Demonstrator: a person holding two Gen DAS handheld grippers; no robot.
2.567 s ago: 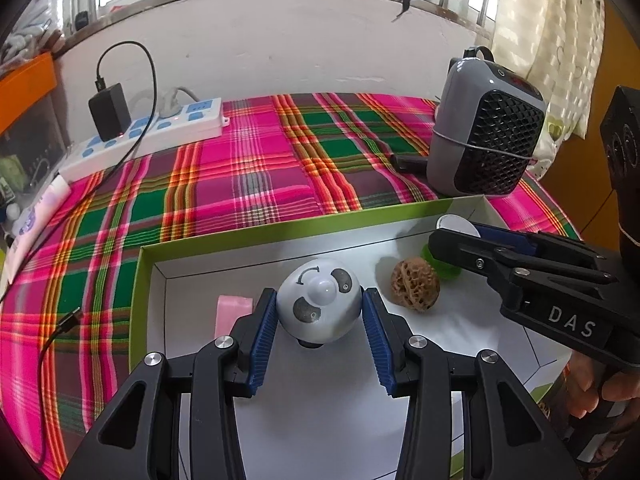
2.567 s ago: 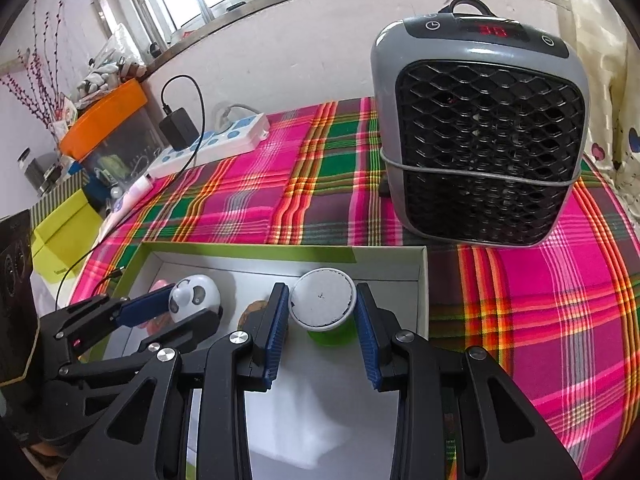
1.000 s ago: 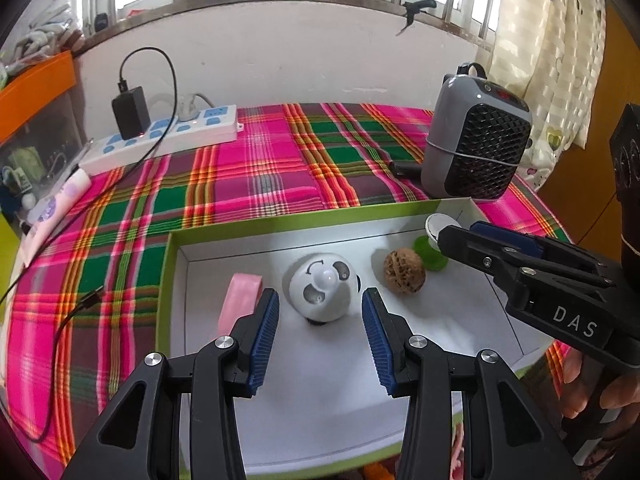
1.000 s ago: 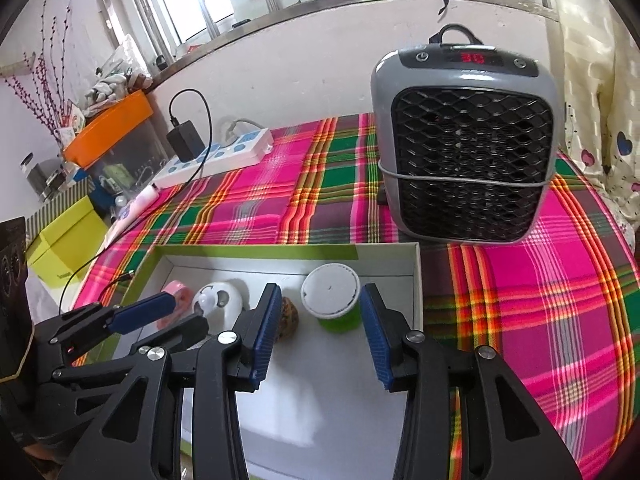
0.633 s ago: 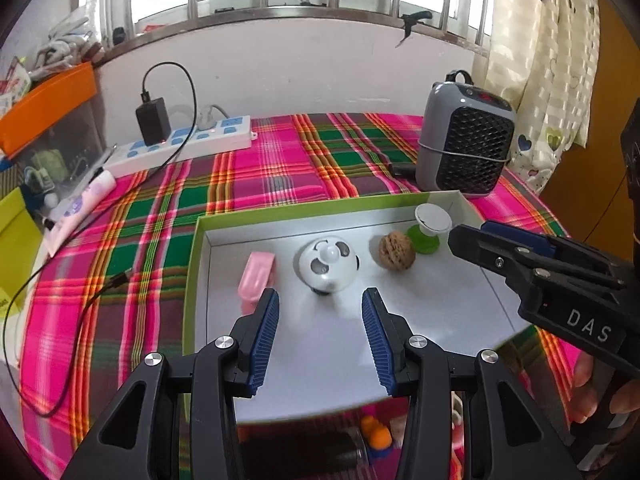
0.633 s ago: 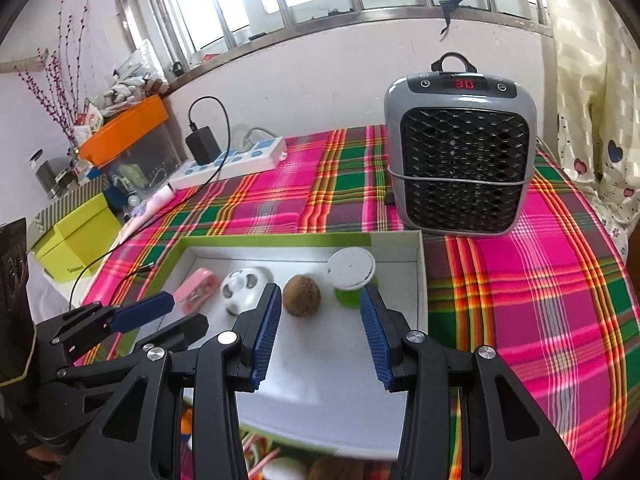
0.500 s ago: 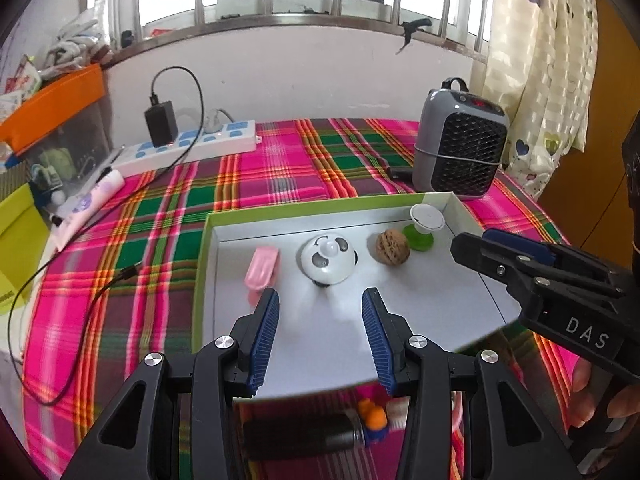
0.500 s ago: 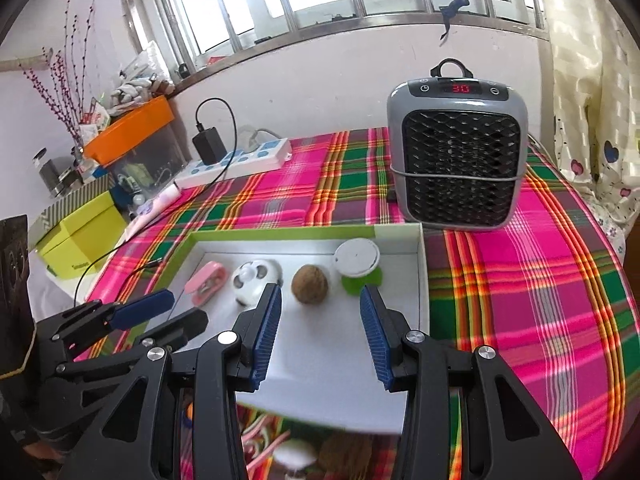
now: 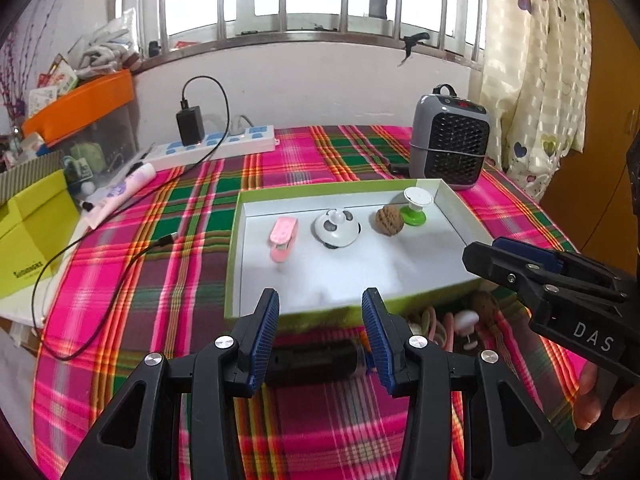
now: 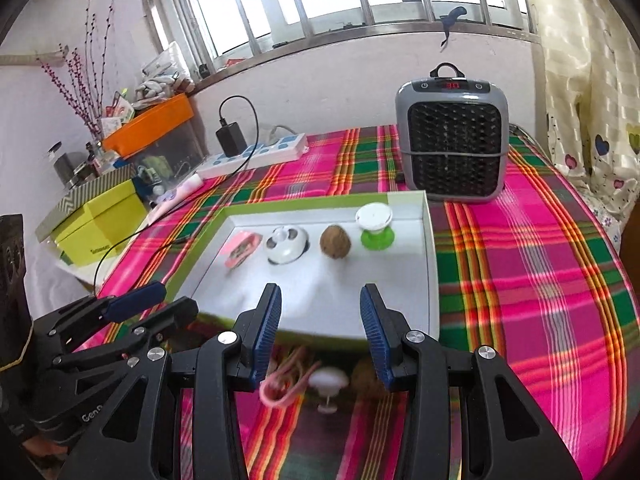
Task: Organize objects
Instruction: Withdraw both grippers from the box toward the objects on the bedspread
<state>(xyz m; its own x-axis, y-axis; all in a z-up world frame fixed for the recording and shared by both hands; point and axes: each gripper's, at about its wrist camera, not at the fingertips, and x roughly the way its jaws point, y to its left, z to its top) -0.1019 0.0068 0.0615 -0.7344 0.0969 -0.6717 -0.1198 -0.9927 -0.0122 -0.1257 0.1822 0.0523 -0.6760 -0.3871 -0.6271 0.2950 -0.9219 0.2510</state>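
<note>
A green-rimmed white tray [image 9: 352, 276] [image 10: 430, 264] holds a row: pink stapler [image 9: 283, 237] [image 10: 241, 249], white panda-face toy [image 9: 337, 228] [image 10: 286, 245], walnut [image 9: 387, 220] [image 10: 335, 241], green-and-white cup [image 9: 415, 205] [image 10: 375, 221]. My left gripper [image 9: 320, 334] [image 10: 152, 308] is open and empty, in front of the tray. My right gripper [image 10: 319, 328] [image 9: 512, 260] is open and empty at the tray's near right. On the cloth before the tray lie a black cylinder [image 9: 316, 358], pink loops [image 10: 286, 382], a white cap [image 10: 329, 380] and another walnut [image 9: 483, 303].
A grey heater [image 9: 448, 148] [image 10: 452, 136] stands behind the tray's right corner. A power strip [image 9: 208, 148] with charger and trailing cable [image 9: 52, 288] lies at the back left. A yellow-green box [image 9: 32, 224] and an orange bin [image 9: 80, 108] sit at the left edge.
Both grippers have let go of the panda toy and the cup and pulled back and up from the tray. More objects on the cloth in front have come into view.
</note>
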